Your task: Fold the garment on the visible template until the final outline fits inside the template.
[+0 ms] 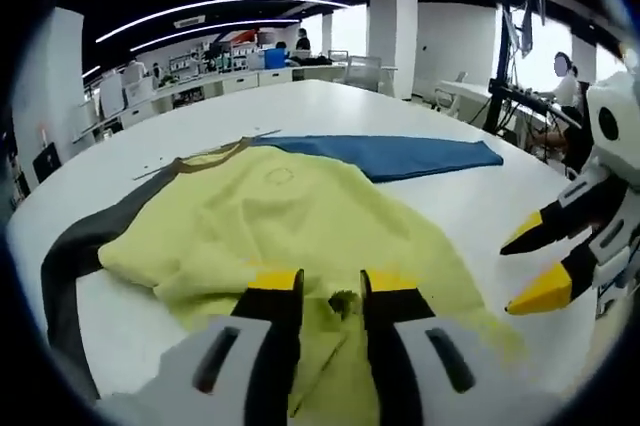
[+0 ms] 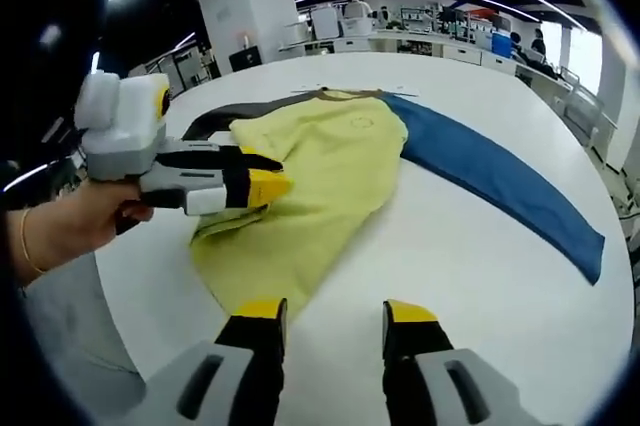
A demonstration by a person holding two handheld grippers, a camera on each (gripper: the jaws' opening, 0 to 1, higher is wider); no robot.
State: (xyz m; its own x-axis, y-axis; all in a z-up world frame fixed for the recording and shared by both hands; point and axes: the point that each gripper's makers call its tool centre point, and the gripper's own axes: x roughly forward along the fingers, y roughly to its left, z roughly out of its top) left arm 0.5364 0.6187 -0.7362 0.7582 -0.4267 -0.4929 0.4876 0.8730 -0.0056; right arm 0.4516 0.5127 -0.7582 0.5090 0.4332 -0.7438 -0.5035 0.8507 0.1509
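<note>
Left gripper (image 1: 332, 291) clenched on shirt (image 1: 300, 211) hem; right gripper (image 2: 335, 314) released, just short of hem. Shirt light, limp, likely bunches: grip edges.

Left hand-held gripper (image 2: 262, 189) pinches the yellow garment (image 2: 320, 181) (partly folded); right hand-held gripper (image 2: 335, 314) hovers, jaws apart.

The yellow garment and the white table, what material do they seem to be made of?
The yellow garment looks like soft knit cloth, maybe cotton: matte, it wrinkles and bunches where the left claw pinches it. The white table seems a hard, smooth laminate or painted board: flat, with a faint sheen. Neither is certain by look alone.
</note>
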